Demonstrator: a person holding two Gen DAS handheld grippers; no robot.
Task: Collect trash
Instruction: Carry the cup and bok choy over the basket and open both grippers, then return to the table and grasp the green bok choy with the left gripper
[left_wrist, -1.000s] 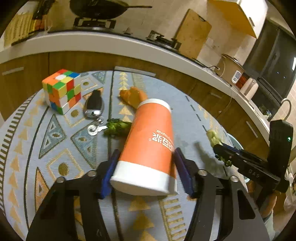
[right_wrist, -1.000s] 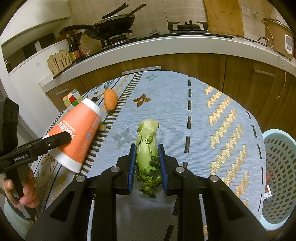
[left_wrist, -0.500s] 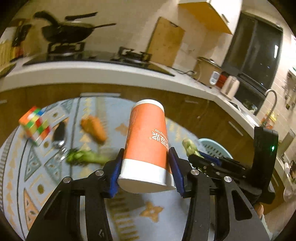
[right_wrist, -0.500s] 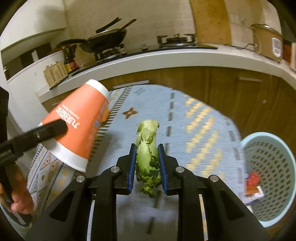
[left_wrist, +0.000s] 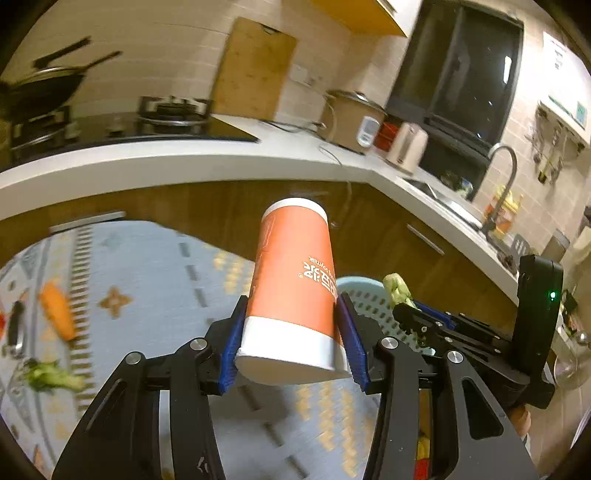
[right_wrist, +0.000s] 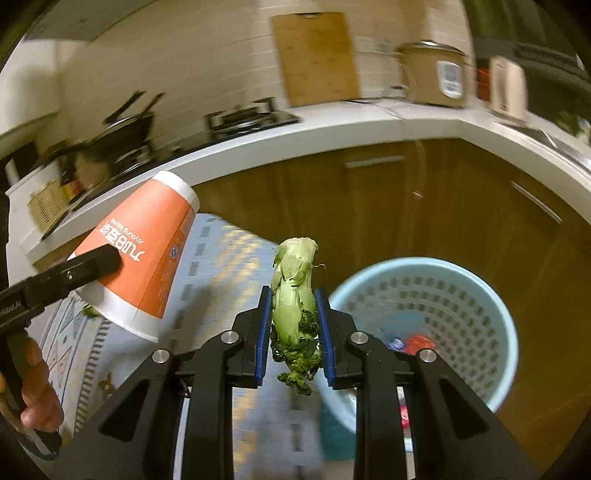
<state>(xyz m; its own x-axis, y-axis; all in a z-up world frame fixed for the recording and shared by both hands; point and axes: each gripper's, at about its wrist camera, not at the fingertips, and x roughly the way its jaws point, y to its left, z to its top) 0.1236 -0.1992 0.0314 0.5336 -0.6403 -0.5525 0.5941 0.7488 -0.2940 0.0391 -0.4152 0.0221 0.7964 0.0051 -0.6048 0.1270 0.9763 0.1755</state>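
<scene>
1. Far left in the left wrist view, a carrot (left_wrist: 57, 311) lies on the patterned cloth of the bench (left_wrist: 155, 258). A leafy green scrap (left_wrist: 51, 374) sits below it, and a dark, blurred object (left_wrist: 14, 325) lies at the edge.
2. Moving in: the left claw (left_wrist: 291, 341) is clamped on an orange paper cup (left_wrist: 293, 288). Blue pads press both sides near the white rim, the rim points back at the camera, and the cup is off the bench.
3. From the right wrist view that same orange paper cup (right_wrist: 142, 254) hangs tilted at the left, one black finger (right_wrist: 92, 264) across it, with a hand (right_wrist: 35, 384) on the handle below.
4. Centre now: the right claw (right_wrist: 293, 332) is closed on a bok choy stalk (right_wrist: 295, 295), pale stem end up, dark wilted leaves dangling between the pads.
5. To the right, a light blue perforated basket (right_wrist: 461, 295) stands on the floor beside the bench, in front of wooden cabinet doors. Red and blue wrappers (right_wrist: 410, 341) lie inside.
6. In the left wrist view the basket (left_wrist: 369, 295) peeks out behind the cup, and the right claw (left_wrist: 400, 304) with its bok choy stalk (left_wrist: 397, 290) hangs over the rim.
7. Along the back, a white kitchen counter carries a wok (left_wrist: 40, 88), a cutting board (left_wrist: 255, 70) and a rice cooker (left_wrist: 351, 122).
</scene>
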